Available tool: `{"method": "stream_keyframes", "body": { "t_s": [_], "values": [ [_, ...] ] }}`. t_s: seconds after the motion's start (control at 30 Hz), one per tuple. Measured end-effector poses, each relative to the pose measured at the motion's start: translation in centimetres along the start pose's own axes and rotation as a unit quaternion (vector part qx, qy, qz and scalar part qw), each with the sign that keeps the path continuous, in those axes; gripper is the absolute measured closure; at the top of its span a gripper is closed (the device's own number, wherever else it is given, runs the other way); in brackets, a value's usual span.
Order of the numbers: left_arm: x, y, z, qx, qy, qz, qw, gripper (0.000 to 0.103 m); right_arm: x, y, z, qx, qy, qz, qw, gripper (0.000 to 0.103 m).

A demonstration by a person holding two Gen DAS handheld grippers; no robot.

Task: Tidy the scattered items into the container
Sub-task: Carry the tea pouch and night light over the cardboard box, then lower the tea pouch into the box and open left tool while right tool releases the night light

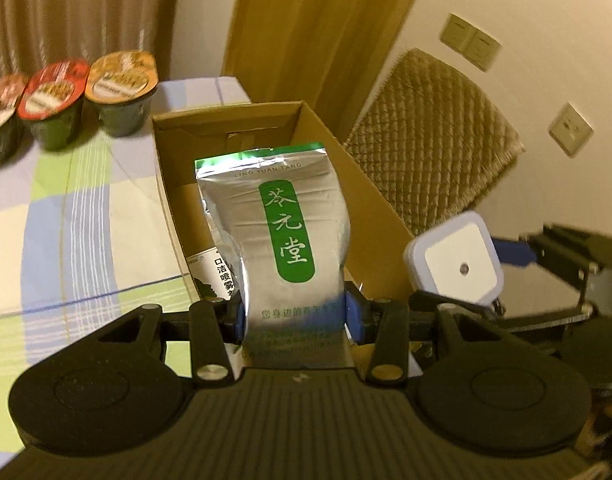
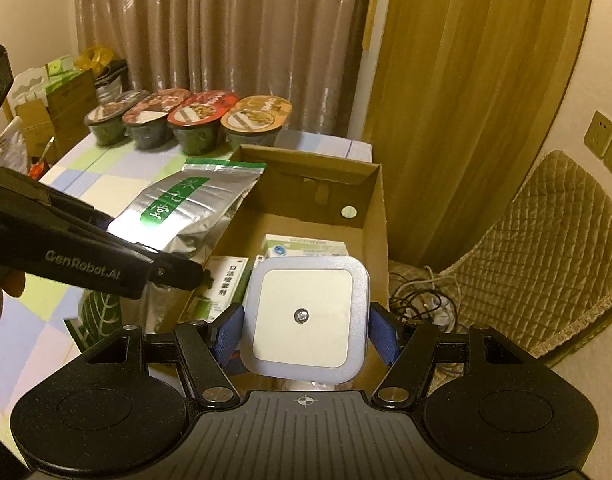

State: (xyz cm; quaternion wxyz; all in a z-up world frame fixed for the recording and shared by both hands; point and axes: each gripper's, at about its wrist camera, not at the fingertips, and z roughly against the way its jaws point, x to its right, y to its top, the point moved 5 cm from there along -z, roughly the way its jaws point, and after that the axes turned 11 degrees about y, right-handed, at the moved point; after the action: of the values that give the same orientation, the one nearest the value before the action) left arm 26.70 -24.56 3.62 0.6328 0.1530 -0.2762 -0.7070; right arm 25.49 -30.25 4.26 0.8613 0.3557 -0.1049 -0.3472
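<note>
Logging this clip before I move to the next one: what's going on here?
A person is tidying items into a cardboard box with two handheld grippers. The left gripper is clamped on a silver foil pouch with a green label, held over the box. The right gripper grips a square white night light above the box's near end. A few small cartons already lie inside. Four sealed bowls stand on the checked tablecloth beyond.
</note>
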Motion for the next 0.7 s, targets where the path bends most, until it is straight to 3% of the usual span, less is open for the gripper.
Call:
{"method": "stream_keyframes", "body": {
  "t_s": [0.7],
  "values": [
    [-0.5,2.3,-4.3,-0.012,0.008,0.063,0.9979,0.063,3.6,2.3,-3.9,-0.005,-0.002,-0.04,0.999,0.034]
  ]
}}
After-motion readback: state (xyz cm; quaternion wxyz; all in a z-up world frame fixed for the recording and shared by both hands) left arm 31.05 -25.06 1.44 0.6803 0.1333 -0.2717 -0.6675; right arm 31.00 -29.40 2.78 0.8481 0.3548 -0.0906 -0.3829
